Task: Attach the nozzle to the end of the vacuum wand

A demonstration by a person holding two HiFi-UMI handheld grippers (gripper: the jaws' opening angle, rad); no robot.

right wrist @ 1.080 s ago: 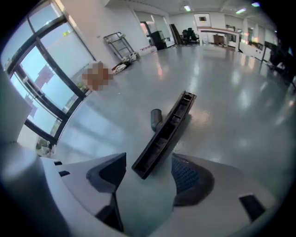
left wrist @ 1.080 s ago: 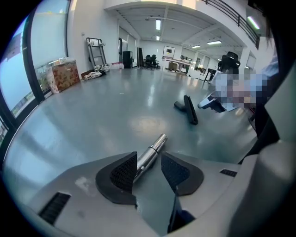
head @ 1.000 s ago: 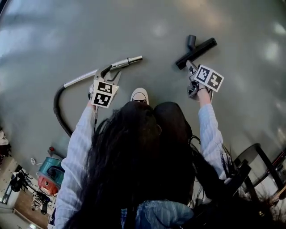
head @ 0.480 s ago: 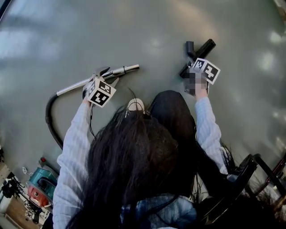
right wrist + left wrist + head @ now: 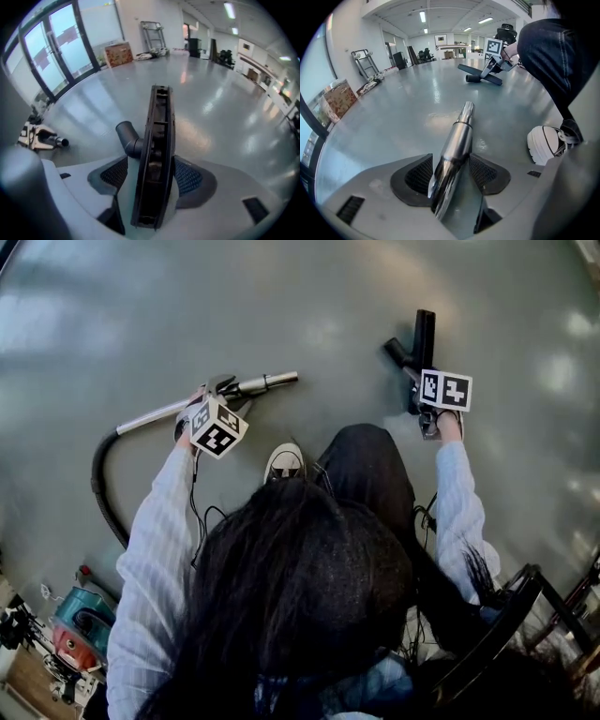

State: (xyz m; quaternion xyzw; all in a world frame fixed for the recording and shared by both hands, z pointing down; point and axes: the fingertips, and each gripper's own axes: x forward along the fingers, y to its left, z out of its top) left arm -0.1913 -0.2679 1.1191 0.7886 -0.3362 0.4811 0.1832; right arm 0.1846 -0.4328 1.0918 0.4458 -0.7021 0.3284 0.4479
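Right tongs (image 5: 153, 174) clamping nozzle (image 5: 158, 131), wand (image 5: 157, 412) on floor (image 5: 309, 306)

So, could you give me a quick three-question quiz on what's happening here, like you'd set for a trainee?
1. Multiple choice: what is the right gripper closed on?
A. a black vacuum nozzle
B. a broom
C. a cardboard box
2. True or false: the nozzle is already fitted onto the end of the metal wand.
3. Fill in the blank: at its rear end, the wand joins a curved black ____ lying on the floor.

Key
1. A. The nozzle stands on edge between its pads.
2. False. The nozzle and the wand are well apart.
3. hose
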